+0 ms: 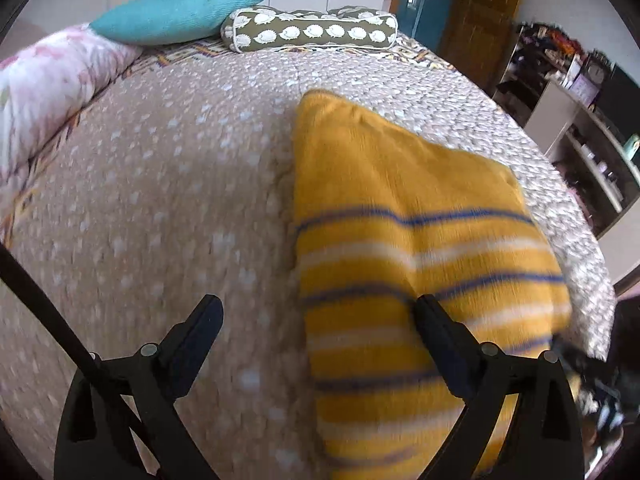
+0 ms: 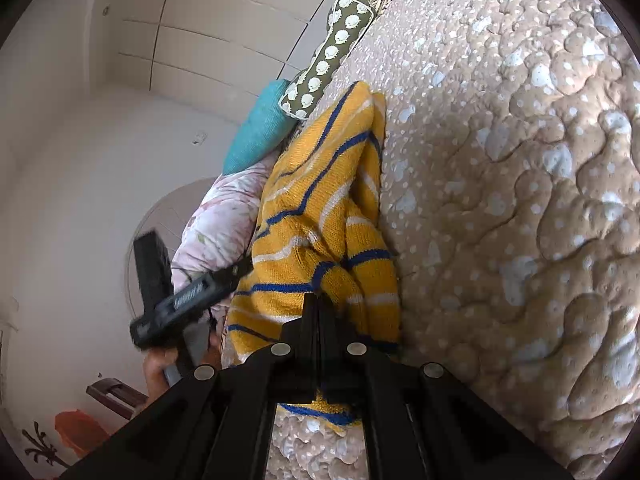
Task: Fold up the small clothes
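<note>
A small yellow knit garment (image 1: 404,216) with blue and white stripes lies on the quilted bedspread (image 1: 160,200). My left gripper (image 1: 316,310) is open, hovering above the garment's near left edge, with its right finger (image 1: 436,328) over the fabric and its left finger (image 1: 200,324) over bare bedspread. My right gripper (image 2: 318,304) is shut on the garment (image 2: 316,208), pinching a bunched fold at its edge and lifting it off the bedspread (image 2: 520,200). The left gripper's body (image 2: 180,300) shows in the right wrist view beside the garment.
A teal pillow (image 1: 172,16) and an olive patterned bolster (image 1: 312,32) lie at the head of the bed. A pink floral comforter (image 1: 48,88) lies at the left. Shelves with clutter (image 1: 576,120) stand past the bed's right edge.
</note>
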`<state>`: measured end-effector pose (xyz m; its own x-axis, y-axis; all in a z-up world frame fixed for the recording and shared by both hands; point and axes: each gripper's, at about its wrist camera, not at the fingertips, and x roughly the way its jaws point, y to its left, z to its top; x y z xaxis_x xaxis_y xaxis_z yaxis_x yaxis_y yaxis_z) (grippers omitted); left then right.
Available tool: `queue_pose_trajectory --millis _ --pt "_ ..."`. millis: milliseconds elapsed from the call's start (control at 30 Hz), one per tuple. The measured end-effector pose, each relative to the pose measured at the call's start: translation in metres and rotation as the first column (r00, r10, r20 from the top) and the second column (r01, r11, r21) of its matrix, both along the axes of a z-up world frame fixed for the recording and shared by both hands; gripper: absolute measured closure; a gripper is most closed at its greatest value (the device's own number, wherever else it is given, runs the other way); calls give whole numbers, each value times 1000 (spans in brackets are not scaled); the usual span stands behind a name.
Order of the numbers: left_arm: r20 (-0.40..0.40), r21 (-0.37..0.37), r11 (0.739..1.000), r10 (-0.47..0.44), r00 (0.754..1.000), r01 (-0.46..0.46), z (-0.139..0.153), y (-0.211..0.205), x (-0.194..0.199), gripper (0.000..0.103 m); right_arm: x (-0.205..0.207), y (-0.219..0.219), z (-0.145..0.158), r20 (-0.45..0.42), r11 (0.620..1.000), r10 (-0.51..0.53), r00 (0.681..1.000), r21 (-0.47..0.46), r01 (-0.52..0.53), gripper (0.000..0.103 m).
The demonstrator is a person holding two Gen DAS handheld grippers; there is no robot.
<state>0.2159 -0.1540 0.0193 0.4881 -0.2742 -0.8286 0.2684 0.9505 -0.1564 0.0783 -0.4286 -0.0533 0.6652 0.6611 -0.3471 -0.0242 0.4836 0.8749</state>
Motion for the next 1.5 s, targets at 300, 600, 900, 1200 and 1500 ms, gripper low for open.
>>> queue_pose_trajectory --millis 300,600,900,1200,1500 --pt "-48 -68 998 -4 999 1 -20 34 -80 21 -1 -2 -1 -2 1000 -1 1000 4 1 103" --pt "118 3 993 -119 986 119 18 22 -132 31 -6 -5 -1 5 1000 -8 1000 21 8 103" --pt "123 139 937 -339 933 322 2 -44 -135 62 -26 -20 3 93 992 -65 994 118 54 74" --pt "89 97 934 -353 932 344 22 -18 -150 97 -66 -16 32 143 973 -214 966 -55 223 59" --pt "94 46 946 -324 941 321 12 -7 -159 96 -66 25 35 39 963 -55 998 -260 63 89"
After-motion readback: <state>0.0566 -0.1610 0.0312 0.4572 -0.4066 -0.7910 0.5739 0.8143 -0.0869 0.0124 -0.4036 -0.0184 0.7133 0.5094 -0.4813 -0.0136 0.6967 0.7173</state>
